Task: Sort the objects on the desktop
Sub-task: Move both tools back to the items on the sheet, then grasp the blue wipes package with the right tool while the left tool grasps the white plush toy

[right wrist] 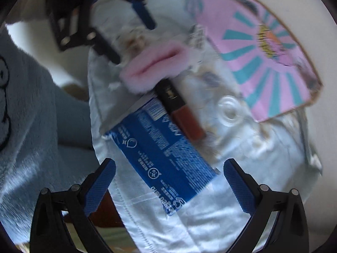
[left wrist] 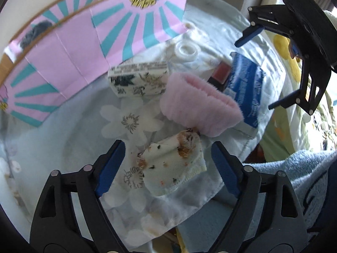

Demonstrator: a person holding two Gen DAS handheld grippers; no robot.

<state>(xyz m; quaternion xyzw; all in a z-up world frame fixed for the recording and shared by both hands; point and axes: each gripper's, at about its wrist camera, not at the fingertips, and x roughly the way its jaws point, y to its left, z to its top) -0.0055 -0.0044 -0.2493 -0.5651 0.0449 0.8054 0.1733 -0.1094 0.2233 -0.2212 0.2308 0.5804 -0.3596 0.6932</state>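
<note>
My left gripper (left wrist: 166, 168) points down with its jaws wide, pads either side of the small floral cloth (left wrist: 172, 166) but not pressing it. The cloth's long axis runs across the gap, so I judge a straight close would catch it. My right gripper (right wrist: 169, 181) stands equally wide over the blue packet (right wrist: 160, 151), which lies diagonally near the near edge of the pale floral sheet (right wrist: 252, 168). A pink-and-teal box (left wrist: 84, 48) stands at the far edge.
</note>
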